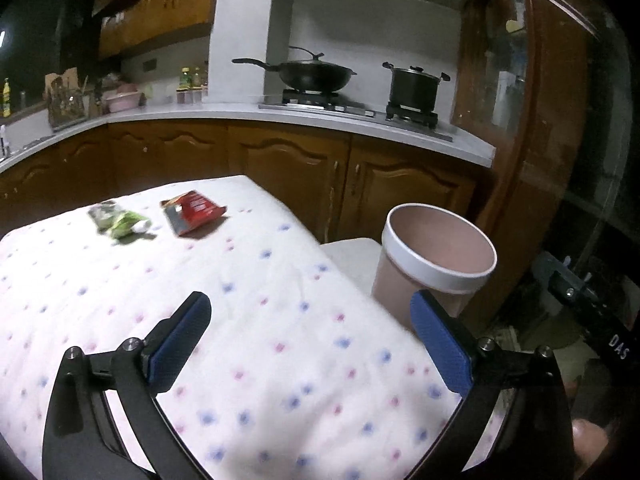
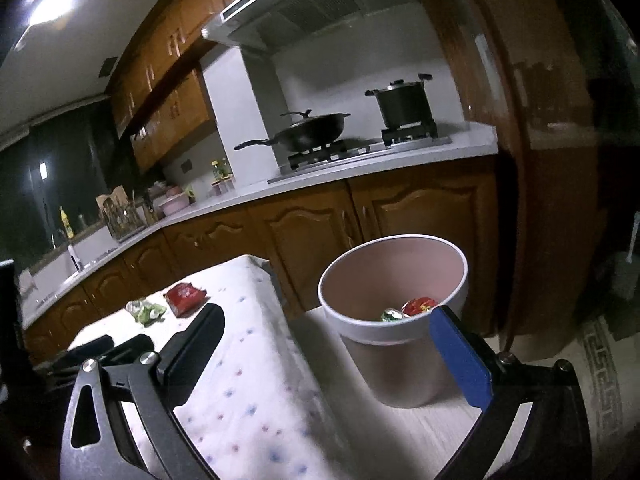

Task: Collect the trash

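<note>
A red snack wrapper (image 1: 193, 212) and a crumpled green wrapper (image 1: 120, 222) lie at the far end of the dotted tablecloth (image 1: 248, 320). They also show in the right wrist view, the red wrapper (image 2: 185, 297) beside the green one (image 2: 147, 311). A pink bin with a white rim (image 1: 434, 256) stands beside the table on the right. In the right wrist view the bin (image 2: 394, 300) holds a red wrapper (image 2: 418, 306) and a green can (image 2: 391, 314). My left gripper (image 1: 310, 340) is open and empty above the cloth. My right gripper (image 2: 328, 354) is open and empty near the bin.
A kitchen counter (image 1: 240, 114) runs behind the table, with a wok (image 1: 308, 74) and a pot (image 1: 414, 86) on the stove. Wooden cabinets (image 1: 304, 168) stand below it. A dark wooden door frame (image 1: 532, 120) is at the right. A patterned mat (image 2: 604, 380) lies on the floor.
</note>
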Tool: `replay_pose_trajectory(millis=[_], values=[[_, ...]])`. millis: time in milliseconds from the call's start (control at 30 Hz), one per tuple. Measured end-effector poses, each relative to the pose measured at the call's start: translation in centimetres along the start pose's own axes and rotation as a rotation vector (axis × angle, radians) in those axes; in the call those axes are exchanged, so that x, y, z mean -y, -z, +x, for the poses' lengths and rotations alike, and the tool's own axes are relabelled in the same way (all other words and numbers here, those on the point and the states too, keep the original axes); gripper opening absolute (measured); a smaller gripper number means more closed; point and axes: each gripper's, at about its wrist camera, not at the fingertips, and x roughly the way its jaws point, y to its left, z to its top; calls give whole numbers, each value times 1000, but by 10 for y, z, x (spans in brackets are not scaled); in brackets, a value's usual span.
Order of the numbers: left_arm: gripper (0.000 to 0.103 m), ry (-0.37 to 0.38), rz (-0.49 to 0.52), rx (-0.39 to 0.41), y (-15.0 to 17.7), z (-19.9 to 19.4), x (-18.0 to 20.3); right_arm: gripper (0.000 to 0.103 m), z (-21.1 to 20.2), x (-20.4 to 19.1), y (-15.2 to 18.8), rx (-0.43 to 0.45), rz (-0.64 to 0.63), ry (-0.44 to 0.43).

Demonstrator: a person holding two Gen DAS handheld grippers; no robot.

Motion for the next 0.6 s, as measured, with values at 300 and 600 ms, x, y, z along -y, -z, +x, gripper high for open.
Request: replay_pose_trajectory(millis=[300,600], values=[[102,-58,-36,21,41,-49,-36,103,-35,-33,37,28,-51,8],[103,-115,-59,66,70,-89,-63,103,-60,-63,67,46,-125,3]])
